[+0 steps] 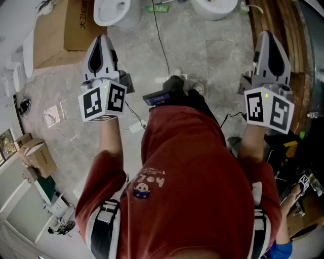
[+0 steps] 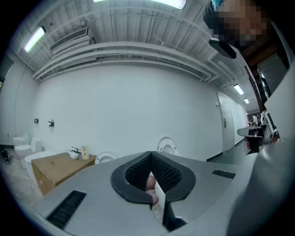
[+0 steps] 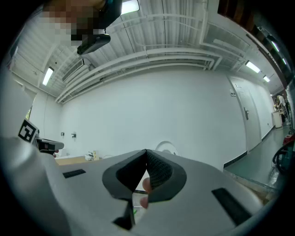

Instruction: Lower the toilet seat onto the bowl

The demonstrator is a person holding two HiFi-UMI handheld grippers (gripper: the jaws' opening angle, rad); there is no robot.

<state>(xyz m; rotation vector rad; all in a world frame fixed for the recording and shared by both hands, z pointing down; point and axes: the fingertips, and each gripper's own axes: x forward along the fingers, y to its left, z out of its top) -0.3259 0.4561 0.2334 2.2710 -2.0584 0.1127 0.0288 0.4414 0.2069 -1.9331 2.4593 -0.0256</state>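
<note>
A white toilet stands against the far wall with its seat and lid upright; it also shows in the right gripper view as a toilet. In the head view, two white toilet bowls sit at the top edge, beyond both grippers. My left gripper is held out level, well short of them, its jaws closed tip to tip on nothing. My right gripper is level too, jaws together and empty. Neither touches a toilet.
A large cardboard box lies on the floor at the left, near another toilet. A black cable runs across the tiles between the grippers. Wooden planks lie at the right, and small boxes at the lower left.
</note>
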